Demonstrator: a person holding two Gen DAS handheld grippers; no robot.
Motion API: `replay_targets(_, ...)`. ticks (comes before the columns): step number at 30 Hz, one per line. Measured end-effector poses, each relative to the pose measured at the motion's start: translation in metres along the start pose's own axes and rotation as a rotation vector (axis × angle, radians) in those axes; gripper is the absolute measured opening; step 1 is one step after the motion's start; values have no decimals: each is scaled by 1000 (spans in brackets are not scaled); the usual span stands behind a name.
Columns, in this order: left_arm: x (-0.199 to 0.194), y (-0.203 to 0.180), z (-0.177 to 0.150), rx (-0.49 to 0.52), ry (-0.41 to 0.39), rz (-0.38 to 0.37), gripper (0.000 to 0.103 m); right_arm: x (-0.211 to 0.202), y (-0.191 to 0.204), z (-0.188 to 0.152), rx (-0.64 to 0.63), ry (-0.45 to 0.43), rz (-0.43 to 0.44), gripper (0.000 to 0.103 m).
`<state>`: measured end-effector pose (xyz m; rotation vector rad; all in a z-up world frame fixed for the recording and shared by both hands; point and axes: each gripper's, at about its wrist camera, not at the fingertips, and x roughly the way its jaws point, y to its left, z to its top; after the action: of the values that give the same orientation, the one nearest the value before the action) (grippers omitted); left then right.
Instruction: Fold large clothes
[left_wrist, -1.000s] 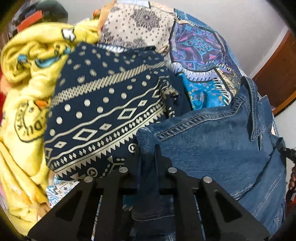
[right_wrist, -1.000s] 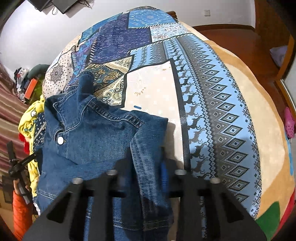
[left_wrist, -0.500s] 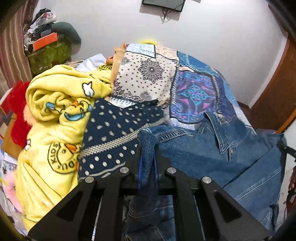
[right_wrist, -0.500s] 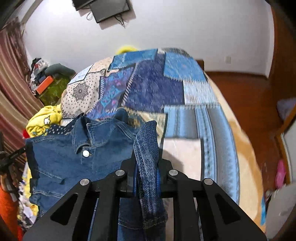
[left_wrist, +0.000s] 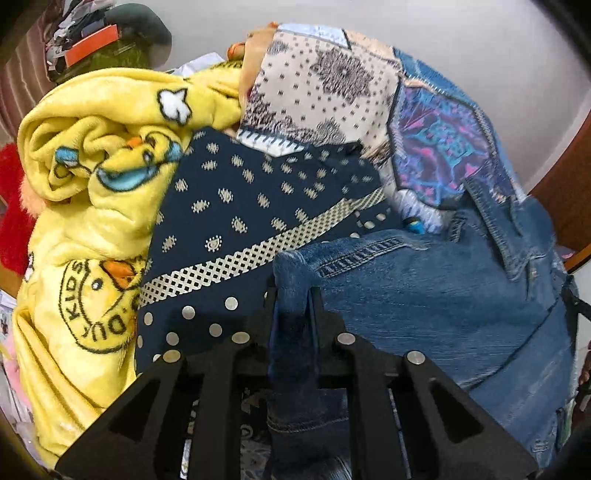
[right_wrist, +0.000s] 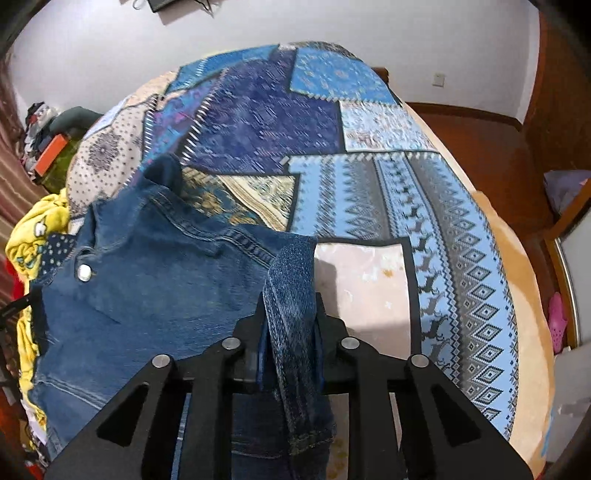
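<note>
The left gripper (left_wrist: 293, 306) pinches one edge of the blue denim jacket (left_wrist: 443, 302). The right gripper (right_wrist: 290, 314) pinches the other edge. The jacket lies on the patchwork blanket (right_wrist: 369, 192), beside a yellow duck blanket (left_wrist: 92, 166).

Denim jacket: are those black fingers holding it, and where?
Yes. The left gripper and right gripper each pinch a bunched fold of the denim jacket.

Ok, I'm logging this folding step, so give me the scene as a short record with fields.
garment: denim jacket, lying on the patchwork bedspread
left gripper: shut on a fold of denim
right gripper: shut on a fold of denim
beside jacket: navy patterned cloth, yellow duck blanket
</note>
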<state>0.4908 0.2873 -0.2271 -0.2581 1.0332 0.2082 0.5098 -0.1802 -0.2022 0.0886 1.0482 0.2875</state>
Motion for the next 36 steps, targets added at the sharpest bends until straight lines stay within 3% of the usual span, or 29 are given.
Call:
replay_targets(1,3,-1,-1,5,9,14,16,1,-1,-1,1,3,-6,23)
replay_targets(3,7,-7,-3,35,24,53,33,1,0,-2,-3,21,-35,33)
replay_targets(5,4,-16,-7,81,31,80,43,-2,0,-3,-7,40,-55,48)
replay_targets(7,-3,-23,-12,115,32,85,45,-10,1,-6,-14,32,-61,49)
replay_targets(10,-22,-37,-18,162,27,93,49,-32,0,-9,5,26,-73,61)
replay_targets(15,-79,-55,-25,186,-31,32,59,-82,5,-14,31,-40,-20,64)
replay_targets(22,-177,-64,-54,186,-141,-63,71,-169,28,-36,-30,-168,24,77)
replay_targets(27,-228,-55,-91,177,-211,-74,88,-214,46,-68,-116,-232,41,85)
replay_targets(30,-243,-46,-114,171,-213,-85,90,-223,52,-91,-151,-232,64,86)
replay_targets(36,-239,-22,-171,115,-123,-107,91,-216,56,-145,-163,-168,68,86)
